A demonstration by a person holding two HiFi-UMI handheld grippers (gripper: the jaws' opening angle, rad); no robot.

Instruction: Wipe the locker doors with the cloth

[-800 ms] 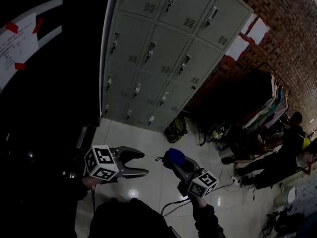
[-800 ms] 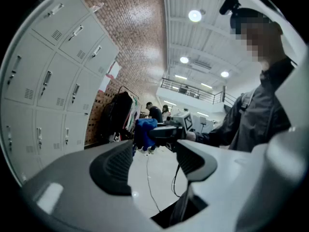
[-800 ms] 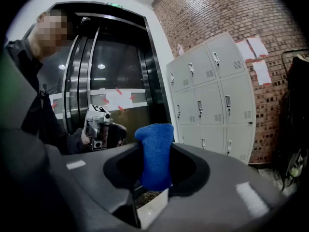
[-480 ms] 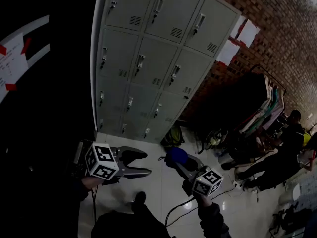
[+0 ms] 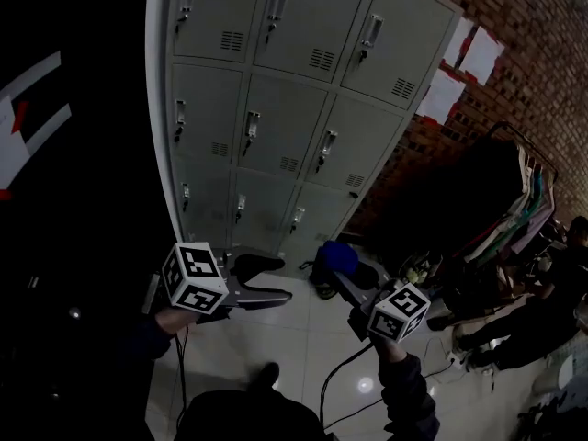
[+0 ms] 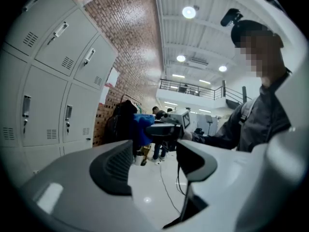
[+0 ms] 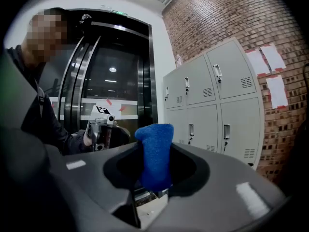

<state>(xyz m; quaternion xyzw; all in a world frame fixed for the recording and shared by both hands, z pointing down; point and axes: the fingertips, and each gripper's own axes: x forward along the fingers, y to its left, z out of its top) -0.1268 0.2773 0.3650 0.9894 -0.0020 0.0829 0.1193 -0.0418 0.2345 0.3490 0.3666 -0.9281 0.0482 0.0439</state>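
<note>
Got blue cloth [image 7: 154, 151] pinched tight in right gripper [image 5: 347, 272], low in front of locker doors [image 5: 276, 163], not touching them yet. Could slip out if rubbed too hard, or snag on a door handle [image 5: 250, 123]. Holding left gripper [image 5: 277, 279] out level beside it, jaws wide apart w/ nothing inside.

locker doors [image 5: 273, 127] — 9 in view | blue cloth [image 5: 339, 254] — 1 | left gripper [image 5: 283, 279] + right gripper [image 5: 334, 272] — 2
</note>
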